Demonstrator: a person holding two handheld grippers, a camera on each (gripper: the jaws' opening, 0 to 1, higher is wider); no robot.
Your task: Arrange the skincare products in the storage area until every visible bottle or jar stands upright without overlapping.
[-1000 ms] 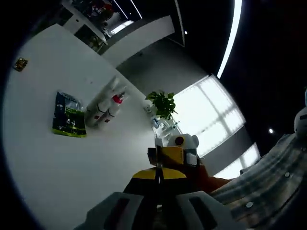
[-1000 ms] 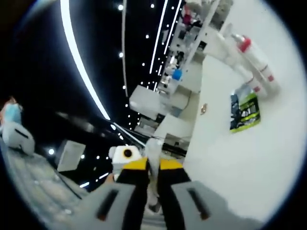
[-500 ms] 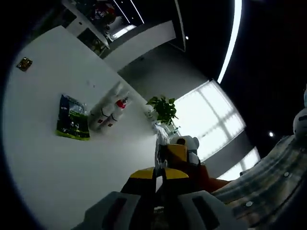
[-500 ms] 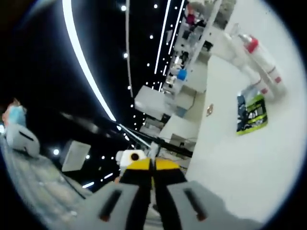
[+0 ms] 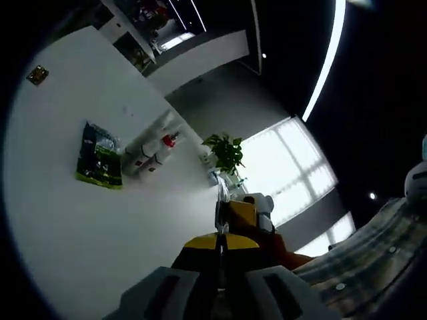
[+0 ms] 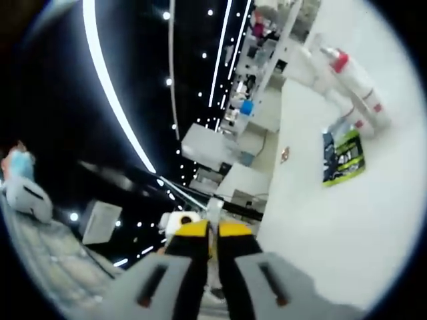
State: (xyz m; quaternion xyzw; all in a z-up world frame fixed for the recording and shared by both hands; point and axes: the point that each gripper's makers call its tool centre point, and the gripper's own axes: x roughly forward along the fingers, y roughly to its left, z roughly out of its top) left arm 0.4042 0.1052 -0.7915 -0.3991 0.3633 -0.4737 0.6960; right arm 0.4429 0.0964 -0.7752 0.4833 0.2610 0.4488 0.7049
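**Holding both grippers well back from bottles that lie flat**

Looking through the left gripper view, the left gripper [image 5: 220, 257] rises from six o'clock with its yellow-tipped jaws pressed together and nothing between them. The other gripper's yellow and white head sits just beyond those tips. A white table [image 5: 87, 227] spreads toward nine o'clock. On it, near ten o'clock, a cluster of white bottles [image 5: 148, 148] lies on its side – one has a red cap [image 5: 169, 140]. Just beside them, further toward nine o'clock, lies a flat green and dark packet [image 5: 97, 155]. A leafy plant [image 5: 225, 149] stands past the table's far edge, in front of a bright window. A plaid sleeve [image 5: 373, 260] fills the four o'clock corner.

Turning to the right gripper view, the right gripper [image 6: 212, 257] likewise comes up from six o'clock, jaws closed on nothing. The table here takes the three o'clock side; the bottles [image 6: 350, 87] lie toward one o'clock, touching along their sides, with the packet [image 6: 343, 158] just below them at two o'clock.

Both grippers are well apart from the bottles, so no upright step has begun, by my judgement. The risk ahead: the bottles lie packed side by side, so closing on one could roll or shove its neighbour – perhaps toward the table's edge. Gripping near the cap may let a bottle swing and topple when set down. How many bottles there are is too small to tell.
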